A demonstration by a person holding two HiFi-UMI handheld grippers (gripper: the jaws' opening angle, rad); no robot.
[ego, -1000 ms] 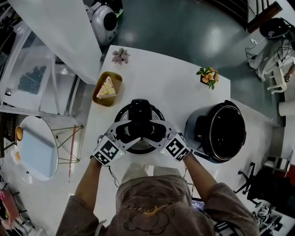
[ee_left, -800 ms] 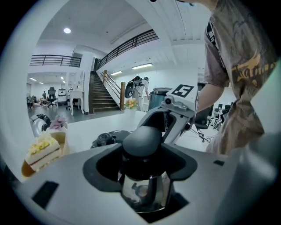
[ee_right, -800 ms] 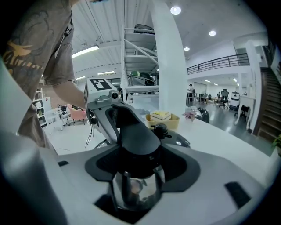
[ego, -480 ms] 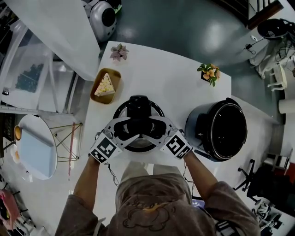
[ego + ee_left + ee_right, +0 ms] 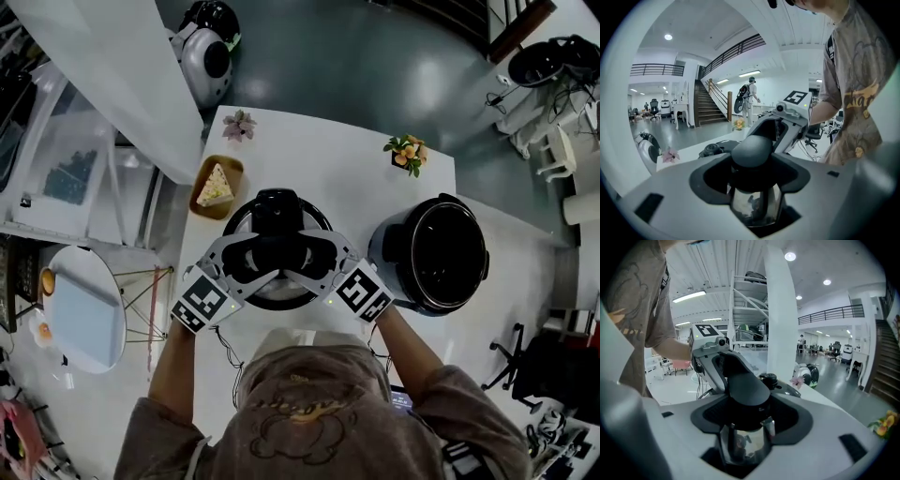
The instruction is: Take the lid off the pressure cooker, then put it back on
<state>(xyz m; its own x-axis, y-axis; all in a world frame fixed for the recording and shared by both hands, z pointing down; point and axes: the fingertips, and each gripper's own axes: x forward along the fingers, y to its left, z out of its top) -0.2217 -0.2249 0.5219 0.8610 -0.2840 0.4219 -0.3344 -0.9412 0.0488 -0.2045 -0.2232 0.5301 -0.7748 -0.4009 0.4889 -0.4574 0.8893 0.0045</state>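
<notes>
My left claw (image 5: 251, 257) and right claw (image 5: 313, 259) both squeeze the black handle (image 5: 752, 150) of the round silver lid (image 5: 278, 292). I hold it beside the big black open pot (image 5: 389, 248) on the white table (image 5: 319, 159). The lid is off, so I think putting it back on is all that is left.

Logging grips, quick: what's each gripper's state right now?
Left gripper: closed on the lid handle.
Right gripper: closed on the same lid handle.

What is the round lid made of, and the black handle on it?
The lid looks like polished metal: its surface is shiny and reflects things like a bent mirror. The handle looks like matte black plastic, though I can't be sure: it is dull, smooth and rounded, with only soft glints.
</notes>
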